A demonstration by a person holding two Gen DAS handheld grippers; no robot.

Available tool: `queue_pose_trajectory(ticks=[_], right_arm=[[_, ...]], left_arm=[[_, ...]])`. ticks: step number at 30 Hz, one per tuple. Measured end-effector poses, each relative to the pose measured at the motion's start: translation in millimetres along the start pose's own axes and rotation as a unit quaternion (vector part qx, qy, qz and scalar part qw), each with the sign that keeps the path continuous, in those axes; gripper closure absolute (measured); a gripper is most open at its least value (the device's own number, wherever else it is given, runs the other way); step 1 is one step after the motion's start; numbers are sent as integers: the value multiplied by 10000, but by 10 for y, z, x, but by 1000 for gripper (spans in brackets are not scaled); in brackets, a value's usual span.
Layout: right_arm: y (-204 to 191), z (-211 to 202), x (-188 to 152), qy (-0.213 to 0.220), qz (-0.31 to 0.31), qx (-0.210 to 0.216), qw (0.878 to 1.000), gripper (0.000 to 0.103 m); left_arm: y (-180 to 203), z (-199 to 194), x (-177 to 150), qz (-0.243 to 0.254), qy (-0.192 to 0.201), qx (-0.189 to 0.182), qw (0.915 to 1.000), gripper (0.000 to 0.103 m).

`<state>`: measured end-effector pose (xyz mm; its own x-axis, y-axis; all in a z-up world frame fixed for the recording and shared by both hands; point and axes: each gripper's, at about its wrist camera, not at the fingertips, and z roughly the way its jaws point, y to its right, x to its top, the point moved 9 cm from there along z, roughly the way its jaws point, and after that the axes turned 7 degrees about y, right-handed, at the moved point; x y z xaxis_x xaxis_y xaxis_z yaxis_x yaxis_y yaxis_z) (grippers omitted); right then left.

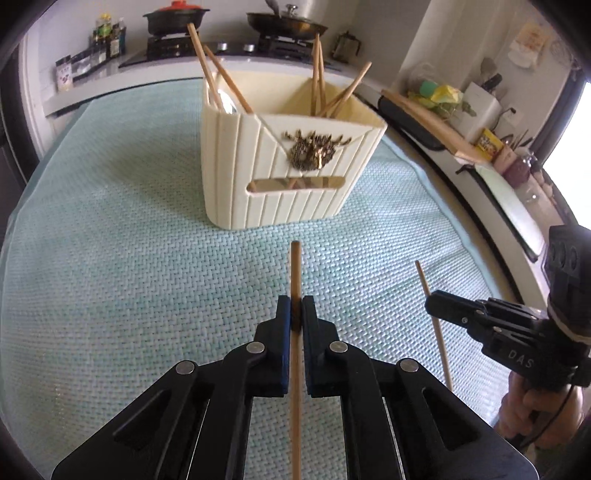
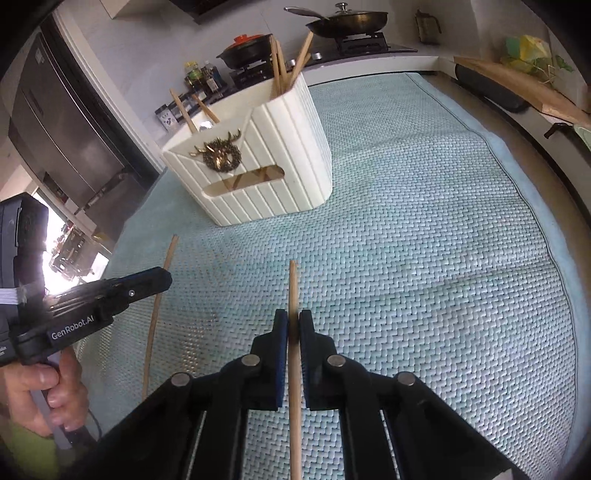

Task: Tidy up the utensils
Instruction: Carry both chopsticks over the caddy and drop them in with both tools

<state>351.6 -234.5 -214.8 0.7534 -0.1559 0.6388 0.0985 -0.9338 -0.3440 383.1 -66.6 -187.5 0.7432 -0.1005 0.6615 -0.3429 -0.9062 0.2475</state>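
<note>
A cream ribbed utensil holder (image 1: 288, 158) with a brass stag ornament stands on the pale green woven mat (image 1: 129, 258); several wooden chopsticks and a metal spoon stick out of it. It also shows in the right wrist view (image 2: 258, 162). My left gripper (image 1: 296, 312) is shut on a wooden chopstick (image 1: 295, 269) that points toward the holder. My right gripper (image 2: 293, 325) is shut on another wooden chopstick (image 2: 292, 288). Each gripper appears beside the other: the right one (image 1: 436, 302) with its chopstick (image 1: 424, 284), the left one (image 2: 162, 277) with its chopstick (image 2: 168, 254).
A stove with a black pot (image 1: 173, 18) and a frying pan (image 1: 288, 22) stands behind the mat. Bottles and jars (image 1: 103, 40) sit at the back left. A cluttered counter (image 1: 480, 140) runs along the right. A steel refrigerator (image 2: 55, 129) stands at the left.
</note>
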Motion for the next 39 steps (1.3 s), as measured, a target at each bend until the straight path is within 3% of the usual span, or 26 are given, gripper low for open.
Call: queue_pose_trajectory(ticks=[12,26,39], right_arm=[[-523,-998,380,1146,-300,360,9923,97],[-844,-1461,511,1842,-765,141,9798,97],[-911,-1664,672,2184,-834,111,9722,97]], left_arm=[[62,-902,425,8,948,-113,9954,99],[15,-1331,409,-234,1645,-109,9860,99],[-68,-1678,716,-438,2290,-111,9724,100]])
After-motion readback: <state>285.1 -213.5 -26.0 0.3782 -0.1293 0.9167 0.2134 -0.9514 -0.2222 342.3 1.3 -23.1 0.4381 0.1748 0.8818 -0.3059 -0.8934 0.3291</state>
